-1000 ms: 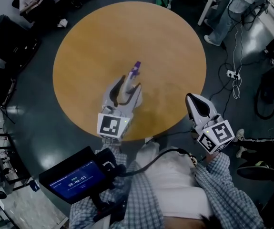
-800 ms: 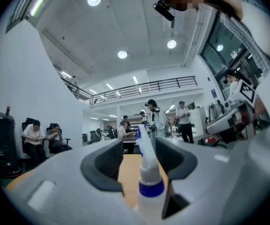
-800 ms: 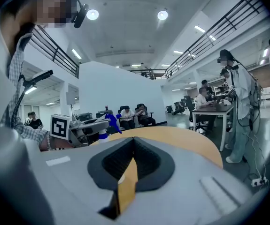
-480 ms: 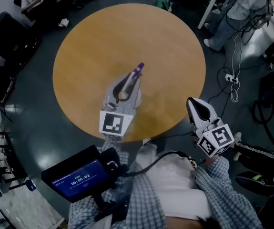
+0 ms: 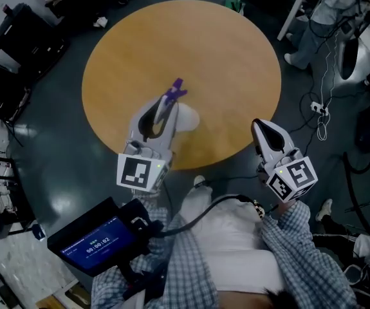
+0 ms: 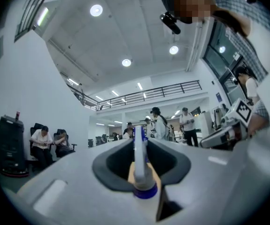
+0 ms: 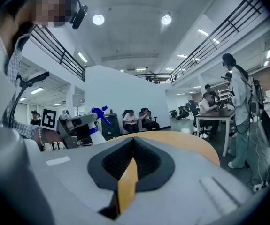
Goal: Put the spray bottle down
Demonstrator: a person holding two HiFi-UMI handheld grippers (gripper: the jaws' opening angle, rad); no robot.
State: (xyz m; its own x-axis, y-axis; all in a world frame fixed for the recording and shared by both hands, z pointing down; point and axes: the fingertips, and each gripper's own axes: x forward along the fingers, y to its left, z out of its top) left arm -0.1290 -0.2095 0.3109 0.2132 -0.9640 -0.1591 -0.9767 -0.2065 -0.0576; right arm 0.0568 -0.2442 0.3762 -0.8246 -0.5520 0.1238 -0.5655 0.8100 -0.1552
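Head view looks down on a round, tan wooden worktop (image 5: 223,50). The left tongs (image 5: 165,108) reach over its near part, clamped on a white plastic spray bottle with a purple trigger head (image 5: 185,117). The bottle's white body shows just right of the tongs' tips and its purple nozzle points away from the person. Whether its base touches the wood cannot be told from above. Left gripper view shows the left tongs (image 6: 139,142) pressing from both sides on the spray bottle (image 6: 138,163) at its slim white neck, with a purple collar below. Right gripper view shows the right tongs (image 7: 134,142) closed together with nothing between them. Beyond them are the worktop's edge (image 7: 186,142) and, to the left, the spray bottle (image 7: 93,128) in the left tongs (image 7: 81,120). From above, the right tongs (image 5: 260,131) hang just off the worktop's near right rim, over the dark grey floor (image 5: 313,147). A black handheld device with a blue lit screen (image 5: 98,240) sits by the person's checked sleeve (image 5: 300,250).
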